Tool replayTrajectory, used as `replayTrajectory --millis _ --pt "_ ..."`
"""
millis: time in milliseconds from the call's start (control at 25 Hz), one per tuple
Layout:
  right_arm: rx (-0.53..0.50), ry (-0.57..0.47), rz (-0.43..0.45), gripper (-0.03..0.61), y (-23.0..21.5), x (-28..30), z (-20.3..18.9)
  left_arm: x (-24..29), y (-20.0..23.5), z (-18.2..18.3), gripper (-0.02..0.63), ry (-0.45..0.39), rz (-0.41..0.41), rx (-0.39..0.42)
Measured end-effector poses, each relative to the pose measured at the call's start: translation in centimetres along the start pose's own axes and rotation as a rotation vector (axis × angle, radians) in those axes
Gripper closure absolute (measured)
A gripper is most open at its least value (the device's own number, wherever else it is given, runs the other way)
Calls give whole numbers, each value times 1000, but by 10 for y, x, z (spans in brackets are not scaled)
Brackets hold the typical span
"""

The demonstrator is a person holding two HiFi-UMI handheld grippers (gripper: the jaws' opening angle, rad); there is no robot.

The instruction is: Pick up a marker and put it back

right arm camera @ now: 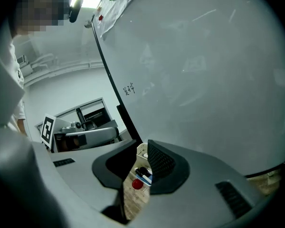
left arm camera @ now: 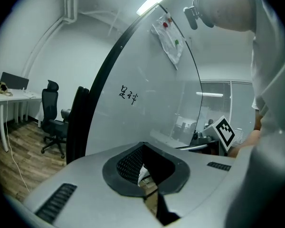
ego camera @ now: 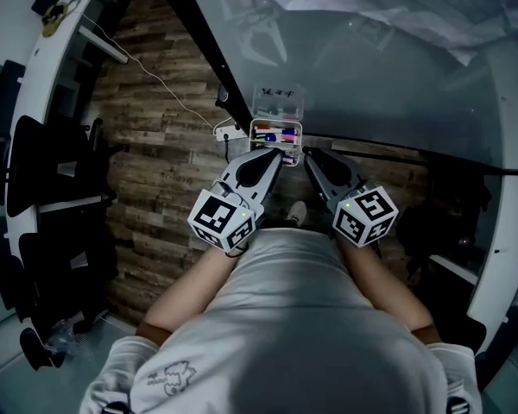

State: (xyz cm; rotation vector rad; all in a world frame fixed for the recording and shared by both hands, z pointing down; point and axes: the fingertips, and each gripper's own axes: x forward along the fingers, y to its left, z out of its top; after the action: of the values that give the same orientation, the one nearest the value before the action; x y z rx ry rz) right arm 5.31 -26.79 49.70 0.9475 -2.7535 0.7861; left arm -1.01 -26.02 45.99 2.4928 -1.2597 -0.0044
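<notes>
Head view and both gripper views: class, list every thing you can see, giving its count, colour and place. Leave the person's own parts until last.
glossy white whiteboard: one, white with a black edge, upright ahead of the person
black handwritten scribble: one, black, on the whiteboard above the tray
clear plastic marker tray: one, clear, low on the whiteboard
markers: several (exact count unclear), red, blue, black and pink, lying in the tray
crumpled paper sheet: one, white, high on the whiteboard
black office chair: at least one, black, far left
wood-plank floor: brown, below
left gripper: one, grey, fingers apart and empty, pointing at the tray
right gripper: one, grey, fingers apart and empty, pointing at the tray
</notes>
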Motion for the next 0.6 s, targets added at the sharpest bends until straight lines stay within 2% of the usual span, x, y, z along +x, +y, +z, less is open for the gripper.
replayTrajectory --millis 360,600 --pt "-10 74 -52 489 -14 17 -20 8 13 -19 609 33 -14 -50" --pt "-12 82 -83 483 -20 26 -22 9 19 -26 609 48 -17 -70"
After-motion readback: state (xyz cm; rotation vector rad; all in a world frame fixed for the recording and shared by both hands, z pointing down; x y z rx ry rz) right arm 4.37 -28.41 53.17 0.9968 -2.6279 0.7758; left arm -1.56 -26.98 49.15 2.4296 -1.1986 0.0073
